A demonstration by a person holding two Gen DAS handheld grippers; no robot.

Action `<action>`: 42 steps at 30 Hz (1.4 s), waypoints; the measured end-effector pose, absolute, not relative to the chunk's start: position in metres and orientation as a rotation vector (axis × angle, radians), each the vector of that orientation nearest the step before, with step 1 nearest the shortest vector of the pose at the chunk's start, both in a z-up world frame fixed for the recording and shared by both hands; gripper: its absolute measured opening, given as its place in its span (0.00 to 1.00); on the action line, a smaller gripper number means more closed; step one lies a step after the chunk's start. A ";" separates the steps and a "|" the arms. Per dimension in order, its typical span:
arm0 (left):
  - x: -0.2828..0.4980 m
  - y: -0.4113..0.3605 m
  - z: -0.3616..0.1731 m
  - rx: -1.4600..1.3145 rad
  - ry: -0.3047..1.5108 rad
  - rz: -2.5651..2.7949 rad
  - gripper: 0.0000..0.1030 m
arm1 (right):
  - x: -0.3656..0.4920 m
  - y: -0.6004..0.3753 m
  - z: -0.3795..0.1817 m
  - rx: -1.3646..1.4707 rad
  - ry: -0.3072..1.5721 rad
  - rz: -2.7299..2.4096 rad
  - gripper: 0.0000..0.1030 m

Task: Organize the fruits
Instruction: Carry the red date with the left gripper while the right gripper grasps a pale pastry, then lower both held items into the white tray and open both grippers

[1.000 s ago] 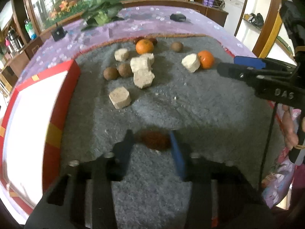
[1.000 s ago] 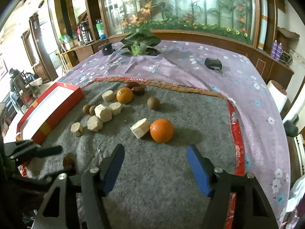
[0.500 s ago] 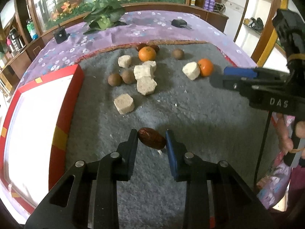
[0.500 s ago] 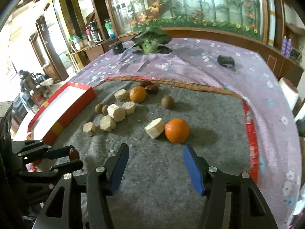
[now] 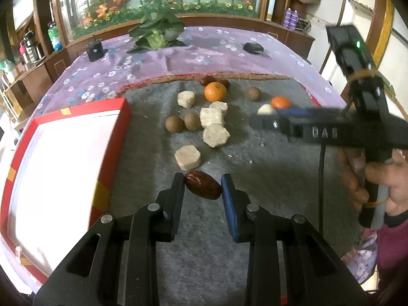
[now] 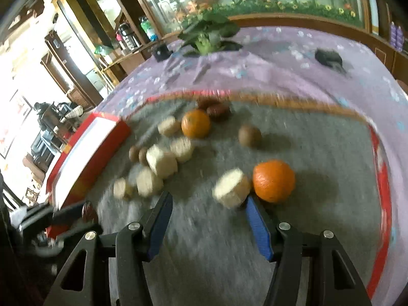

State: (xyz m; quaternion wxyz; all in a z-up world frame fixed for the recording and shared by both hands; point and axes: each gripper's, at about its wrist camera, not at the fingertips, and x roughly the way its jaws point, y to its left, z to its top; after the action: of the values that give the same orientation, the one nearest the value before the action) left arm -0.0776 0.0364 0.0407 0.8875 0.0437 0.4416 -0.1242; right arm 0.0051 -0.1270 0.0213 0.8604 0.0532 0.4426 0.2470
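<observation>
Between the left gripper's (image 5: 202,187) nearly closed fingers (image 5: 178,188): glossy dark-red oval date (image 5: 202,185), pinched for lifting; right gripper (image 6: 207,207) half-open, empty, just short of the pale block (image 6: 230,187).

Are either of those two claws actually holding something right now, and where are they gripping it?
The left claw holds a dark red date, pinched at its two ends between the pads. The right claw is open and holds nothing.
</observation>
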 end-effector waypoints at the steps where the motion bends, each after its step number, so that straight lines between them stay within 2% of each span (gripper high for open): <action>1: -0.077 0.038 0.041 0.091 0.916 -0.252 0.28 | 0.005 -0.123 0.027 0.111 0.914 0.548 0.57; 17: -0.073 0.050 0.039 0.044 0.924 -0.237 0.28 | 0.010 -0.106 0.011 -0.099 0.874 0.488 0.56; 18: -0.072 0.050 0.039 0.041 0.926 -0.232 0.28 | 0.012 -0.102 0.011 -0.123 0.873 0.486 0.53; 20: -0.071 0.051 0.039 0.040 0.924 -0.220 0.28 | 0.018 -0.095 0.005 -0.160 0.901 0.482 0.27; 33: -0.060 0.057 0.048 0.034 0.905 -0.136 0.28 | -0.017 -0.112 0.023 -0.065 0.875 0.472 0.27; 42: -0.048 0.076 0.055 0.017 0.895 -0.056 0.28 | -0.037 -0.074 0.038 -0.042 0.849 0.602 0.27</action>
State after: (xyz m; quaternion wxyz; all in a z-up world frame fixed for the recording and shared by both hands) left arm -0.0483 0.0757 0.0553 0.9012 0.0080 0.4325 -0.0269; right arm -0.0368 -0.0738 0.0376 0.8674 -0.0201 0.4057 0.2874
